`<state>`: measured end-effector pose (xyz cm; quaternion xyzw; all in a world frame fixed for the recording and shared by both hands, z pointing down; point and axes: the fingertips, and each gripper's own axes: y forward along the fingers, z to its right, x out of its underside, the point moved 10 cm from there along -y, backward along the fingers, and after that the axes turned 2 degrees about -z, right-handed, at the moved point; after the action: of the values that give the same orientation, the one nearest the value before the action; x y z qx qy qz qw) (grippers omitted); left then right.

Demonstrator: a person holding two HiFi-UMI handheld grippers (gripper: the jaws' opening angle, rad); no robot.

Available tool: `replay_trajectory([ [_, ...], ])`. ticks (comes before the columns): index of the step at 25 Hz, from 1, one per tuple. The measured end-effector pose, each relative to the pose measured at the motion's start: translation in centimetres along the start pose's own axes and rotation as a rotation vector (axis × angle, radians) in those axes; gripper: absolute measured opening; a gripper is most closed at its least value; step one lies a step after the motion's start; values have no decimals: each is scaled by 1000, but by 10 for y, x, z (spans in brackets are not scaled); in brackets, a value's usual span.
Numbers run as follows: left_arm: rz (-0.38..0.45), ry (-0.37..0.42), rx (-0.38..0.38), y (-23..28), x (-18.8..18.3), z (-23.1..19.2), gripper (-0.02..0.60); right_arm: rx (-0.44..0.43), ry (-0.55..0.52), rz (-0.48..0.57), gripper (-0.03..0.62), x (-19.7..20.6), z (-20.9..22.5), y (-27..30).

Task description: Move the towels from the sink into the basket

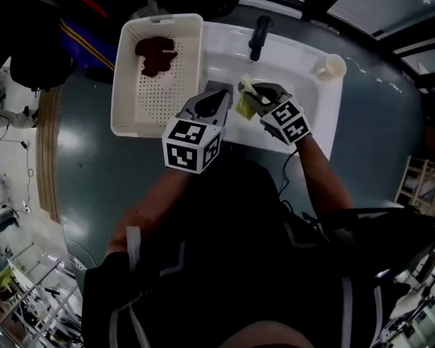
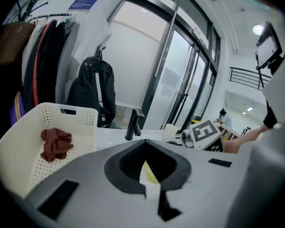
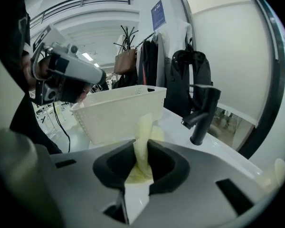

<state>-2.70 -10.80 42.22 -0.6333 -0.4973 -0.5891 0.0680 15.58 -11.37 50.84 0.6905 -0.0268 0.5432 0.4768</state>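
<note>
Right tool [image 3: 142, 146] pinches the yellow towel [image 3: 145, 125] between its jaws — beside the basket [image 3: 116, 115].

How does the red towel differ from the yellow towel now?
The red towel lies crumpled in the basket; the yellow towel is pinched in the right gripper over the sink. The red towel is dark, the yellow towel pale. Both are small cloths.
</note>
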Motion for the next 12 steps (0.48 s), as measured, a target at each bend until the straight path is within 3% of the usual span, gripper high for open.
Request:
replay_trajectory([
  [12, 127, -31, -86, -75, -28, -57, 3, 9, 18, 115, 72, -95, -48, -12],
])
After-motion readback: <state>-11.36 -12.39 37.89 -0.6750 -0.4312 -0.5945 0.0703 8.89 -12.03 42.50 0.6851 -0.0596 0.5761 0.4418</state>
